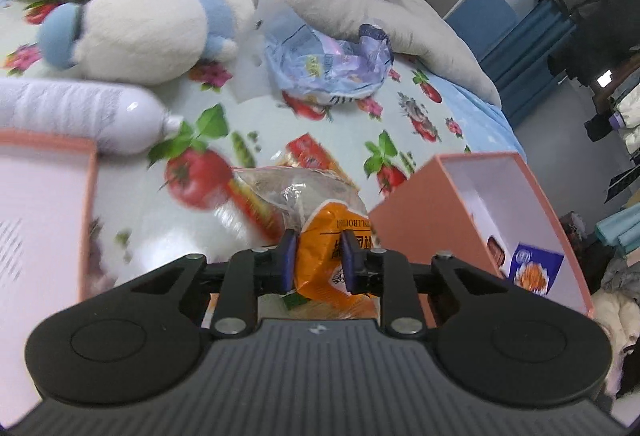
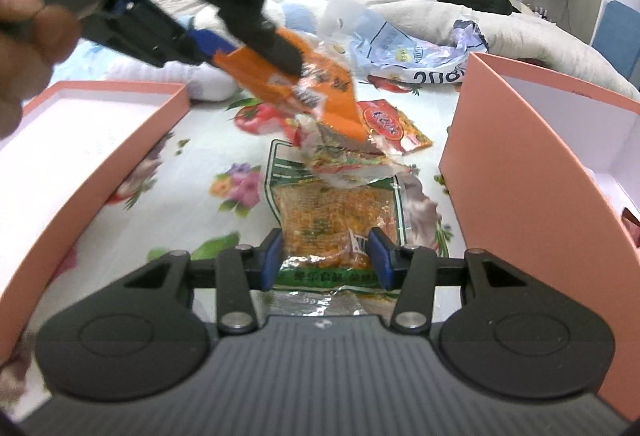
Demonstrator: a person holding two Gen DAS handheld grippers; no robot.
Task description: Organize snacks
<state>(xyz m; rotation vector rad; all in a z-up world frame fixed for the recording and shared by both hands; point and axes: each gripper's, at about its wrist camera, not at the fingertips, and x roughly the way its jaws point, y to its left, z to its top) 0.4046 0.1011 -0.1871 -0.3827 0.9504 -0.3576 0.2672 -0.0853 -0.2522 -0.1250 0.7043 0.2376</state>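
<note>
My left gripper (image 1: 320, 256) is shut on an orange snack packet (image 1: 326, 232), its blue pads pinching the wrapper. A crumpled clear wrapper (image 1: 288, 192) hangs against the packet's far end. In the right wrist view the left gripper (image 2: 256, 52) comes in from the upper left, carrying the orange packet (image 2: 320, 92) above the bed. My right gripper (image 2: 326, 256) is shut on a green-edged packet of orange snacks (image 2: 332, 216), pads on its two sides. A red packet (image 2: 392, 124) lies on the floral sheet beyond it.
An open pink box (image 1: 424, 220) stands at the right with a blue packet (image 1: 532, 268) inside. Its pink lid (image 2: 100, 156) lies at the left. A plush toy (image 1: 152, 28), a white bottle (image 1: 80, 112), a blue-white plastic bag (image 1: 328, 64) and a grey duvet (image 1: 420, 16) lie farther back.
</note>
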